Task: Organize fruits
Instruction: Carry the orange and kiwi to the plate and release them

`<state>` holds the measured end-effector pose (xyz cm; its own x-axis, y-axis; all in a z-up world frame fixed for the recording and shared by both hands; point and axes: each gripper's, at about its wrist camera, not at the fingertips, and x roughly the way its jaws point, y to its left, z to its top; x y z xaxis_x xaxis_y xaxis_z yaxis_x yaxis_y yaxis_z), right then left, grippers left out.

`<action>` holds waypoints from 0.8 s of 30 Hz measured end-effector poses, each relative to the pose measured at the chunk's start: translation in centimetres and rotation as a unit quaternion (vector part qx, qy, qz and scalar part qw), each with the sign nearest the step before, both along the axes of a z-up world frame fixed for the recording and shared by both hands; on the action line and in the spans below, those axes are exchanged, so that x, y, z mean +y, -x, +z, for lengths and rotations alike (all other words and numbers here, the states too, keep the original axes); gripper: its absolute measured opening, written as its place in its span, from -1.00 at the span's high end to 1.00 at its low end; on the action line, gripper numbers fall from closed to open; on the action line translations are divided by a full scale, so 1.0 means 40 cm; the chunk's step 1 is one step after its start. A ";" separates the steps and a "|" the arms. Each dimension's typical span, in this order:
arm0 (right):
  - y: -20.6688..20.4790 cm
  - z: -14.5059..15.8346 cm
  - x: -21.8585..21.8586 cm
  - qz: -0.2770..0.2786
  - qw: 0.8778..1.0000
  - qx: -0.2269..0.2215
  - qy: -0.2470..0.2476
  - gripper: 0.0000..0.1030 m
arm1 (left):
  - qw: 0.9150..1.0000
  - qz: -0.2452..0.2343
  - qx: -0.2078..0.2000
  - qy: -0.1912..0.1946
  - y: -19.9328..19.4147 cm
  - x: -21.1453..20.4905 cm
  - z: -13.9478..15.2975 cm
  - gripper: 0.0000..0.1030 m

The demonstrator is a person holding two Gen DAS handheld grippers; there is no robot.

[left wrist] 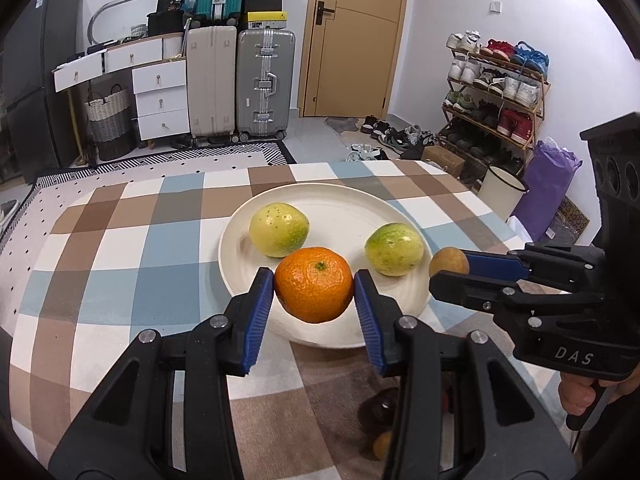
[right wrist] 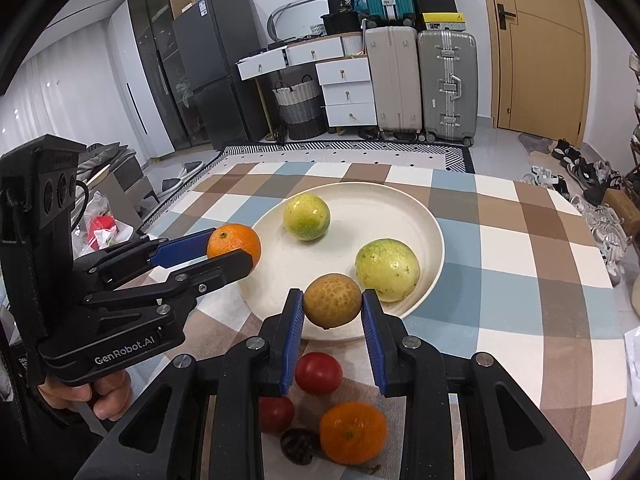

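- table (right wrist: 500, 248) w/ checked cloth in brown, blue and white; holds everything, largest thing in play.
- plate (right wrist: 434, 236), cream, round, mid-table; two yellow-green fruits already sit on it, one toward the far side (right wrist: 306, 216), one near the right rim (right wrist: 387, 270).
- left gripper (left wrist: 314, 286) pinching an orange (left wrist: 314, 283) between its blue pads, both pads tight on the skin; fruit hangs over the plate's near-left part, prob. about to be set down.
- right gripper (right wrist: 333, 301) clamped on a brownish rough-skinned fruit (right wrist: 333, 300), pads touching both sides; held above the plate's near rim, just beside the right-hand green fruit.
- loose fruit not yet on the plate, near edge of table under the right gripper: second orange (right wrist: 353, 432), two red ones (right wrist: 319, 373) (right wrist: 276, 414), one dark one (right wrist: 299, 446).
- risks, my guess:
  - round fruit on a shallow plate rolls; letting go from height could send the orange or the brown one off the rim.
  - brown fruit is close to the green one; a drop there may knock it toward the edge.
  - both grippers converge on the same near side of the plate, so they could bump each other.
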<state>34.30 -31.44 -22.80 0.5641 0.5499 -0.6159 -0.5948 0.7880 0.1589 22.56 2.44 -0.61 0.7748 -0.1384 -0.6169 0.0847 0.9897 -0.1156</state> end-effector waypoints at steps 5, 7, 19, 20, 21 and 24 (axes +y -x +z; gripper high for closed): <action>-0.033 -0.029 0.018 -0.002 1.000 0.008 0.006 0.42 | 1.000 0.005 0.006 0.003 -0.029 0.011 -0.030 0.25; -0.041 -0.041 0.025 -0.002 1.000 0.013 0.006 0.42 | 1.000 0.007 0.007 0.001 -0.036 0.014 -0.038 0.25; -0.069 -0.082 0.053 -0.005 1.000 0.013 0.028 0.42 | 1.000 0.006 0.016 -0.011 -0.057 0.009 -0.074 0.25; -0.068 -0.081 0.052 -0.007 1.000 0.011 0.028 0.42 | 1.000 0.007 0.016 -0.012 -0.057 0.008 -0.074 0.24; -0.069 -0.080 0.050 -0.009 1.000 0.009 0.028 0.42 | 1.000 0.007 0.016 -0.011 -0.056 0.007 -0.074 0.24; -0.069 -0.075 0.037 -0.013 1.000 0.007 0.023 0.22 | 1.000 0.008 0.013 -0.009 -0.053 0.009 -0.073 0.24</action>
